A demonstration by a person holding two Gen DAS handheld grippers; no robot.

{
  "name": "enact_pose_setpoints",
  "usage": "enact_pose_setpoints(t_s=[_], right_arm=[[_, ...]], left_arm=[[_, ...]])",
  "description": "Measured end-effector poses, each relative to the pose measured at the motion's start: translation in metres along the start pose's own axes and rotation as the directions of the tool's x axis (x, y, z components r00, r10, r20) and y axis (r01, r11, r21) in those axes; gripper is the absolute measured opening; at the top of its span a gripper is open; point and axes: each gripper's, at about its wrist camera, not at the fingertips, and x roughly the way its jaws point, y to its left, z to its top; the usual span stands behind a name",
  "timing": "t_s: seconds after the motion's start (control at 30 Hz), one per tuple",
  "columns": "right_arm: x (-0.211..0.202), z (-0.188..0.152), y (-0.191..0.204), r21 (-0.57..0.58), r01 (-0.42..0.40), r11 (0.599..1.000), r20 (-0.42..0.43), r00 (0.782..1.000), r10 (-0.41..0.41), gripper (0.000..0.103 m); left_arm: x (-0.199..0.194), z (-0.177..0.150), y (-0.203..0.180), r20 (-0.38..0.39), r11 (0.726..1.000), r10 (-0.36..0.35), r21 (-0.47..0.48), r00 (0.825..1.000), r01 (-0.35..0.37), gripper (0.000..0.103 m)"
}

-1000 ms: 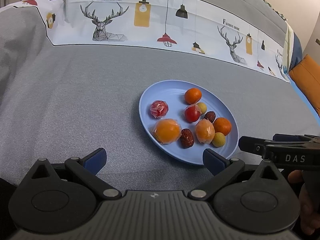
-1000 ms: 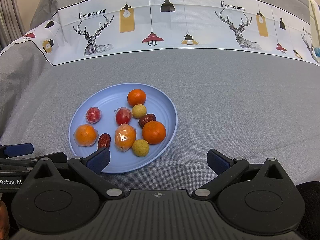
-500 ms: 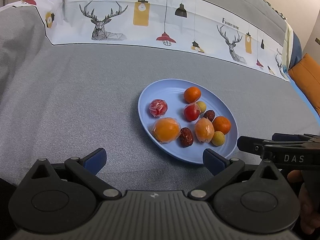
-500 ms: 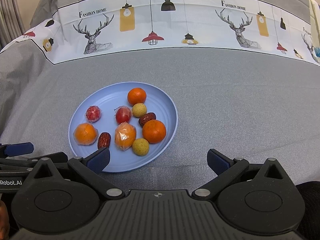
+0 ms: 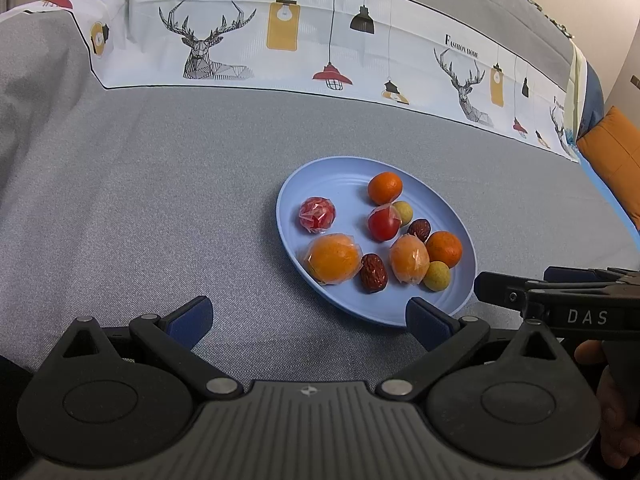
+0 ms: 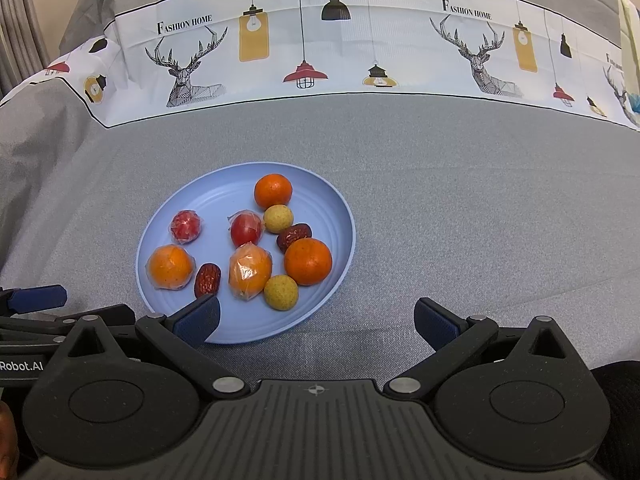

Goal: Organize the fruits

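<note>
Pale blue plate (image 6: 344,240) on grey cloth (image 6: 460,220) with a white band (image 6: 360,40) printed with line-drawn deer, yellow, black and red lamps, and "FASHION HOME" in black. On the plate: 4 oranges (image 6: 308,261), 2 of them under clear wrap; 2 red tomatoes (image 6: 246,227), wrapped; 2 dark red dates (image 6: 207,280); 2 yellow-green fruits (image 6: 281,292). Black grippers with blue pads (image 5: 189,320).

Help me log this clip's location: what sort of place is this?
Probably a home room. A blue plate of fruit sits on a grey cloth with a printed "Fashion Home" deer-and-lamp band; an orange cushion shows at the right edge and curtain folds at the left.
</note>
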Motion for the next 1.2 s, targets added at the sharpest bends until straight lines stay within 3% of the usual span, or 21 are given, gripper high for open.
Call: enact_pose_setpoints(t_s=[0.9,1.2], right_arm=[[-0.0009,0.0003,0.0028,-0.001,-0.003,1.0,0.004,1.0,0.003,0.102],[0.0018,0.0043,-0.0011,0.026,-0.004,1.0,0.004,1.0,0.004,0.102]], left_arm=[[-0.0002,-0.001,0.0007,-0.001,1.0,-0.007,-0.003,1.0,0.007,0.102],[0.0033,0.0045,0.0055,-0.008,0.999,-0.041,-0.032,0.999,0.04,0.102]])
